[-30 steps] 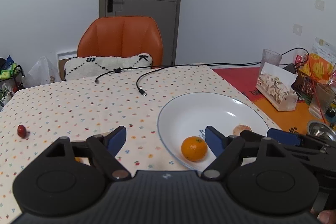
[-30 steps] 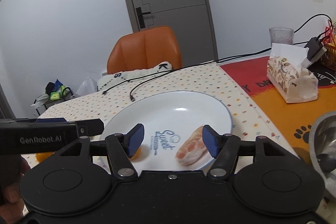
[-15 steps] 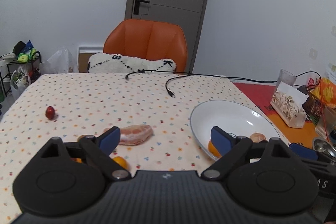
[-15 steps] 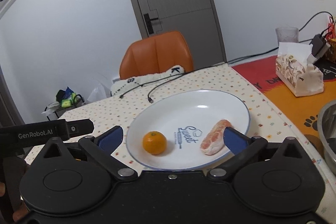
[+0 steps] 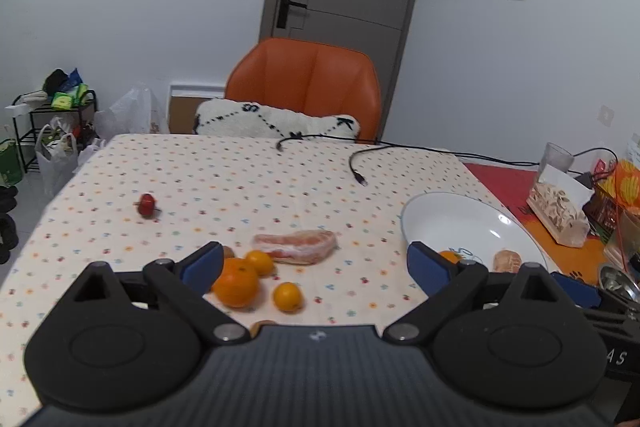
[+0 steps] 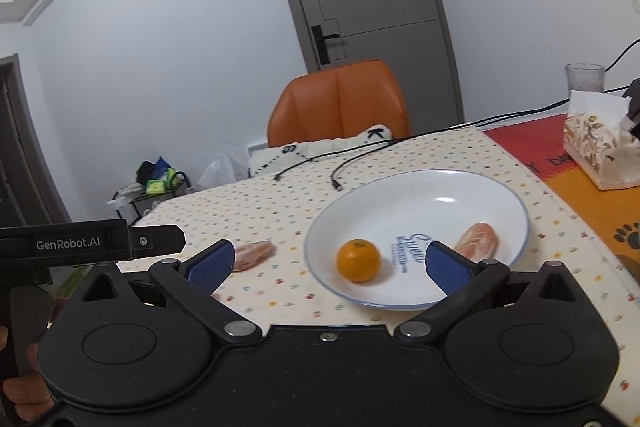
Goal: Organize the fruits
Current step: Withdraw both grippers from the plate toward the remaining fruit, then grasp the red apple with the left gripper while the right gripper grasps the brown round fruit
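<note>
A white plate (image 6: 420, 195) holds a small orange (image 6: 357, 260) and a peeled pomelo segment (image 6: 477, 239); the plate also shows in the left wrist view (image 5: 460, 219). On the dotted tablecloth lie another peeled segment (image 5: 295, 247), a large orange (image 5: 235, 282), two small oranges (image 5: 287, 297) (image 5: 260, 262) and a red fruit (image 5: 146, 205). My left gripper (image 5: 314, 265) is open and empty, above the oranges. My right gripper (image 6: 328, 263) is open and empty, just short of the plate's near rim.
An orange chair (image 5: 306, 83) with a white cushion (image 5: 276, 123) stands at the far table edge. Two black cables (image 5: 360, 163) lie on the cloth. A tissue box (image 6: 600, 151), a glass (image 6: 584, 78) and a metal bowl (image 5: 618, 283) stand to the right.
My left gripper has pulled back and swung left from the plate, bringing the loose fruits into view. My right gripper has opened wide and backed away from the segment on the plate.
</note>
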### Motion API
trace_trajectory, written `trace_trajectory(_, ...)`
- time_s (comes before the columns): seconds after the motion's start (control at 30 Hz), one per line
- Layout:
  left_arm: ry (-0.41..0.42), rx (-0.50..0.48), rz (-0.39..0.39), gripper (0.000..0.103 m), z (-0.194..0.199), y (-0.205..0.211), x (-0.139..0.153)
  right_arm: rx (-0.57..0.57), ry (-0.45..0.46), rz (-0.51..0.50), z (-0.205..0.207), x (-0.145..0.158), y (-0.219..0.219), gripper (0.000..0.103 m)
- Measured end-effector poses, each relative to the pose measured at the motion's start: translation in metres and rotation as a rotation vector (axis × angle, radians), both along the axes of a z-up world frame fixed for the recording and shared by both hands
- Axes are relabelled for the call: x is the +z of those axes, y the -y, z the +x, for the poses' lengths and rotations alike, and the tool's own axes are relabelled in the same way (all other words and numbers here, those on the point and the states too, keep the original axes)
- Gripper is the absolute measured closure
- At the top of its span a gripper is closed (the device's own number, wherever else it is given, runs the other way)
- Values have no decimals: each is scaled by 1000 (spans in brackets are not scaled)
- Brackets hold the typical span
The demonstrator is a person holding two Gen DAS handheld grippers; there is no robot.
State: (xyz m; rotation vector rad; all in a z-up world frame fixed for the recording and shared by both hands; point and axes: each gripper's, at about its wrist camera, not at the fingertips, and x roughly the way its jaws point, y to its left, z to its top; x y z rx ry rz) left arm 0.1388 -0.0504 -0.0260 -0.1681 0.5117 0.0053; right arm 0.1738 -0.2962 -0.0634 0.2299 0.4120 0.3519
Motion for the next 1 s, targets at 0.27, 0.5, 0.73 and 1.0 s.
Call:
trace_trajectory(0.27, 12, 27, 4, 6, -17, -23, 4, 60, 11, -2, -10, 3, -17, 0)
trace_trajectory(0.5, 28, 56, -20, 8, -30, -44, 0, 108, -74, 62, -8, -2, -29, 0)
trace_trajectory(0.73, 25, 89, -37, 13, -35, -63, -10, 168, -95, 37, -11, -7, -48, 0)
trace_trajectory(1.0, -2, 116, -77, 27, -33, -83, -23, 201, -112, 19, -7, -13, -66, 0)
